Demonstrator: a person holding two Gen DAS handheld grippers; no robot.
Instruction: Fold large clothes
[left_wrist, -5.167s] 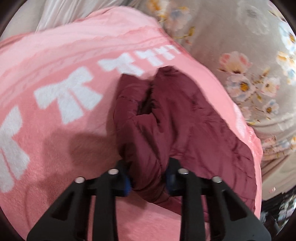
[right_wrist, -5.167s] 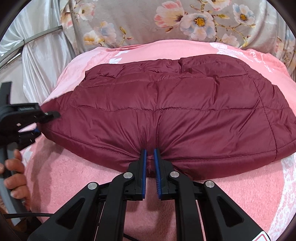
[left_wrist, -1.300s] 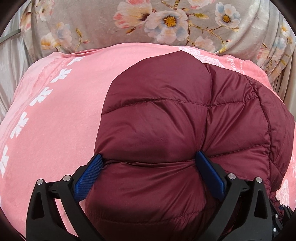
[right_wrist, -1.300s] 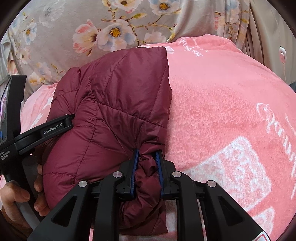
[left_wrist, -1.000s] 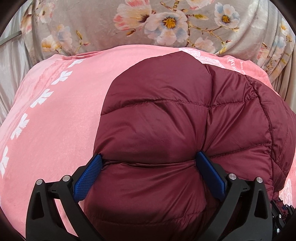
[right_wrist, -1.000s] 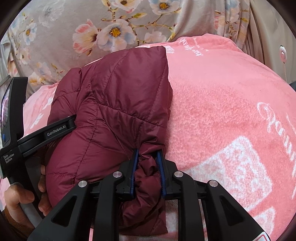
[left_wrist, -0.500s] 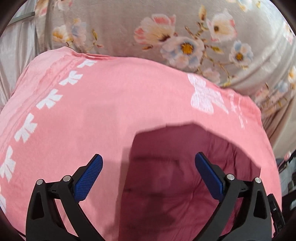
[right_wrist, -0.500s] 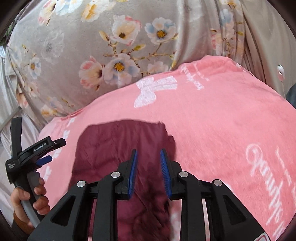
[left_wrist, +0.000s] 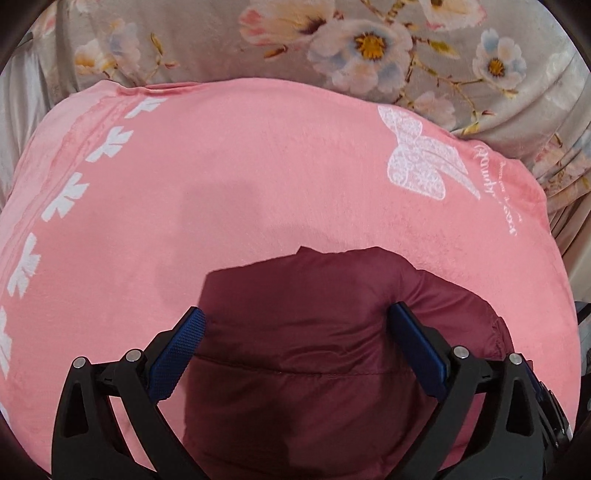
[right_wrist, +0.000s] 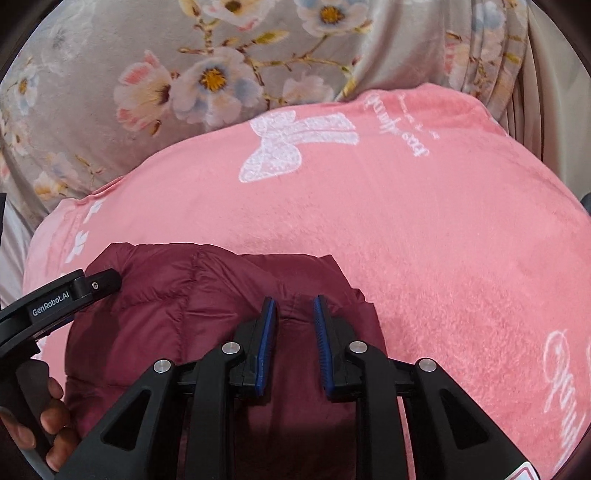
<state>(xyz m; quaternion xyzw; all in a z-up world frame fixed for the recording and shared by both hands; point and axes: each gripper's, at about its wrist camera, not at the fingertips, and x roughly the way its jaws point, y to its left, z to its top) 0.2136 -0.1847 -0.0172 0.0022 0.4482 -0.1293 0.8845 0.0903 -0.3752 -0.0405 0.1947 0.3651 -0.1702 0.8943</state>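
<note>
The folded jacket (left_wrist: 317, 354) is lying on the pink blanket (left_wrist: 258, 177). The left gripper (left_wrist: 297, 315) is hanging over it, spread wide and released. The right gripper (right_wrist: 294, 306) has just been narrowing; its pads (right_wrist: 266, 332) seem clear of the fabric, grasping nothing.
</note>
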